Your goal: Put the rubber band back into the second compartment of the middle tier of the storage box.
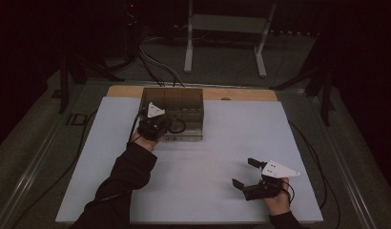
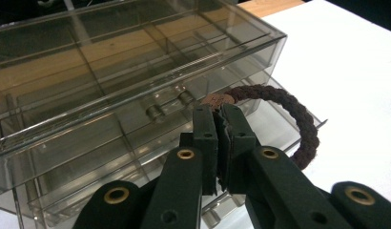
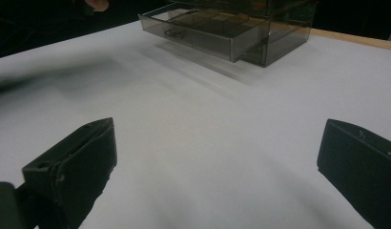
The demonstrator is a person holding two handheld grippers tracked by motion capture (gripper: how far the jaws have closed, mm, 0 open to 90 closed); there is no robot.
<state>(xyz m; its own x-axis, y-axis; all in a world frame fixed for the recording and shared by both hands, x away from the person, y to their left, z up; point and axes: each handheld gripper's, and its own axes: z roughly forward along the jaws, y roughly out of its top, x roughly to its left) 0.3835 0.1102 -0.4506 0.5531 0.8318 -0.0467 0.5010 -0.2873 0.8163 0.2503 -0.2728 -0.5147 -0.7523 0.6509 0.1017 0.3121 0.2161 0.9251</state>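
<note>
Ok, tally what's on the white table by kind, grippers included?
Clear drawer box: 1
Braided brown ring, pinched by the left gripper above the open drawer: 1
Grippers: 2, counting the open right gripper
Total: 4

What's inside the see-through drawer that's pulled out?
The open drawer shows bare divided compartments. The left claw holds a dark braided ring over it, and the claw's black body covers the drawer's near part.

Braided cloth bracelet (image 2: 298, 119), glossy clear plastic drawer box (image 2: 136, 62), matt white tabletop (image 1: 208, 162)
</note>
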